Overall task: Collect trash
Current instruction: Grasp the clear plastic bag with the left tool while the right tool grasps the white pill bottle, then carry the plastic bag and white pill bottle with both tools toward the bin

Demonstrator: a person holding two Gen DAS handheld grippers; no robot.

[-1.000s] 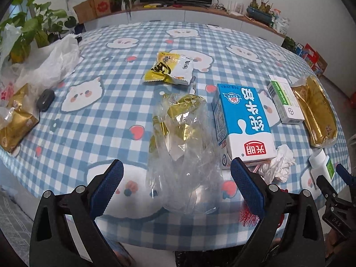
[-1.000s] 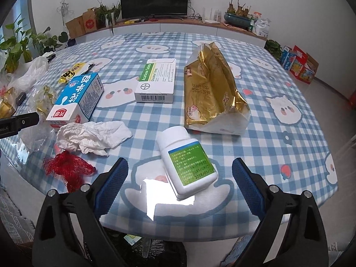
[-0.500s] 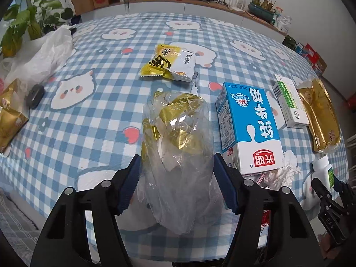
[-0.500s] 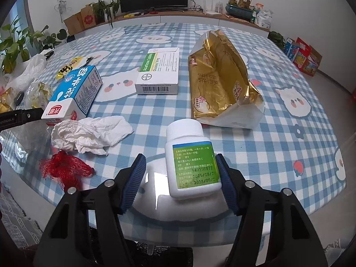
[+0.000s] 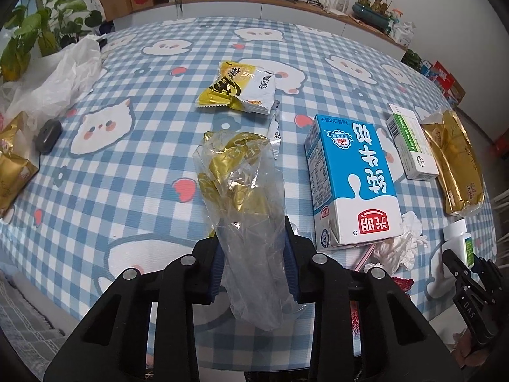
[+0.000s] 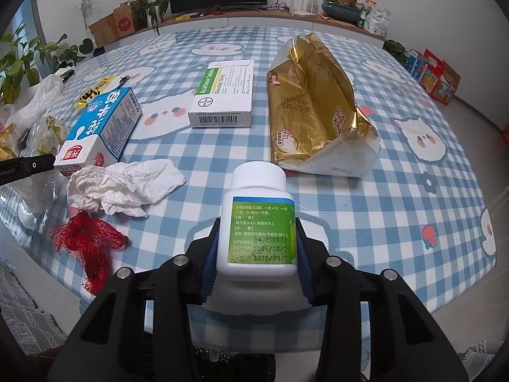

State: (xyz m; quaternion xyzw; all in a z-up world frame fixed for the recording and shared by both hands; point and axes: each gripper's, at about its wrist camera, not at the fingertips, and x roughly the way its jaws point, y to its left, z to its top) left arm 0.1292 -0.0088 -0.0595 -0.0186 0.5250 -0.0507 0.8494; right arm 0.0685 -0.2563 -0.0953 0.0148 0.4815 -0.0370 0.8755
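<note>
My left gripper (image 5: 254, 264) is shut on a crumpled clear plastic bag (image 5: 245, 197) with gold wrappers inside, at the near edge of the checked table (image 5: 127, 175). My right gripper (image 6: 256, 254) is shut on a white pill bottle (image 6: 259, 219) with a green label, also at the near edge. A blue milk carton (image 5: 350, 178), a crumpled tissue (image 6: 124, 187), red netting (image 6: 86, 245), a white medicine box (image 6: 226, 95), a gold bag (image 6: 315, 111) and a yellow snack packet (image 5: 238, 87) lie on the table.
A white plastic bag (image 5: 60, 82) and a dark small object (image 5: 47, 132) lie at the table's left, with a gold packet (image 5: 12, 172) beyond. Plants, boxes and a TV stand along the far wall. The right gripper shows in the left wrist view (image 5: 467, 273).
Both grippers moved forward and closed: the left onto the clear plastic bag, the right onto the pill bottle.
</note>
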